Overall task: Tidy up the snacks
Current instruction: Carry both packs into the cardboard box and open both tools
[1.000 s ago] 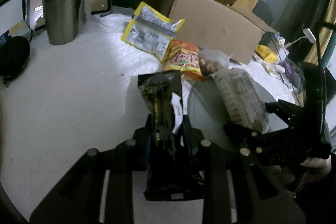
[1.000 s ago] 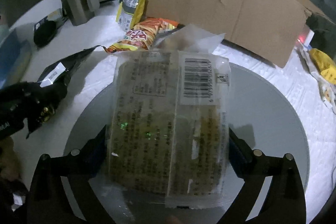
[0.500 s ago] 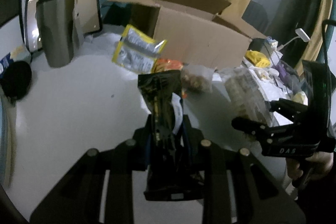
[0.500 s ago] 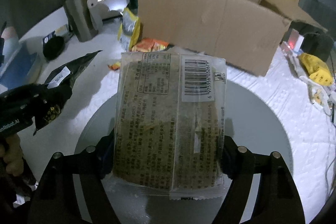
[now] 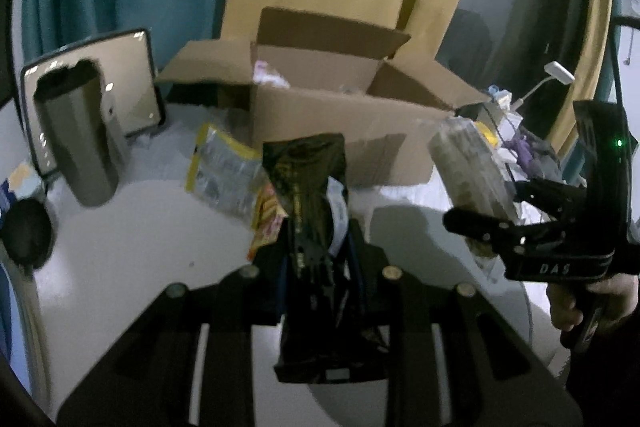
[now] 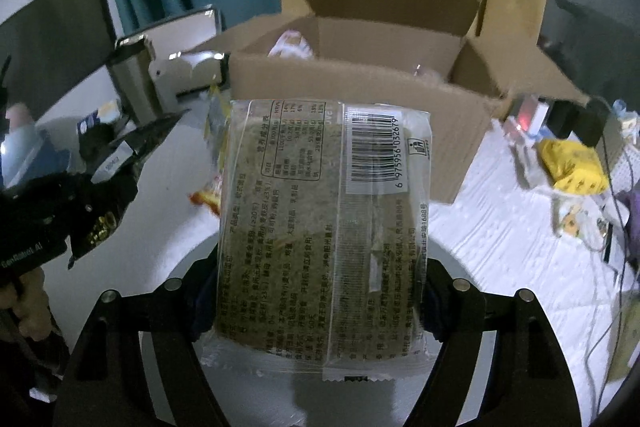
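Observation:
My left gripper is shut on a black foil snack bag that stands upright between its fingers, held above the white table. My right gripper is shut on a clear-wrapped brown snack pack with a barcode label, its pads pressing both long sides. An open cardboard box stands just beyond both packs, with something pale inside it. In the left wrist view the right gripper and its pack hang to the right of the box. The black bag shows at the left of the right wrist view.
A yellow-and-silver bag and an orange bag lie in front of the box. A metal tumbler and a mirror stand at the left. A round grey mat lies below. Yellow packets and cables clutter the right.
Both grippers have risen with their packs and tipped up, so the box's open top and inside now show. The packs on the table have dropped lower in view.

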A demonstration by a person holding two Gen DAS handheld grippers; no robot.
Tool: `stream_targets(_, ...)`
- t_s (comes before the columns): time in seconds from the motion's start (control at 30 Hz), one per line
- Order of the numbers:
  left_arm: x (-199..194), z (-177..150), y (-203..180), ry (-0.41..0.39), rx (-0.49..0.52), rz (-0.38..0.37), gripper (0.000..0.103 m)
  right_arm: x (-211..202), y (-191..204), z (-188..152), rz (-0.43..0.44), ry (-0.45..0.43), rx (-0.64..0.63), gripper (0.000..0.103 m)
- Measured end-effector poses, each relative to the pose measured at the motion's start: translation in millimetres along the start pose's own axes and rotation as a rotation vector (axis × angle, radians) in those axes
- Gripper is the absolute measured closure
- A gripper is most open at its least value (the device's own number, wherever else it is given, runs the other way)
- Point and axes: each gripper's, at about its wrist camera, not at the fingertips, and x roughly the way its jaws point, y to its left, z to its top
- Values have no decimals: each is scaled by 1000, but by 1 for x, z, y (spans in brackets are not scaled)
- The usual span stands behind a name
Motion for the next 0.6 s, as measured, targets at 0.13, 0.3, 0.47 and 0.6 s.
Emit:
stream_targets(0.13,4,15,-5,-16,14,-7,77,-4,-9,15,-9,-23,5,22)
stream_targets(0.3,11,35,-8,-34,30,-21,77,-6,-20,35,-16,-46,4,22)
stream_targets(0.47,22,59,-11,-51,52,-34,77,-3,-36,55,-7,-59,24,22)
stream_targets(0.6,36,79,-10,-60,55,-46,77,3,-44,72,-6,-72,32,22)
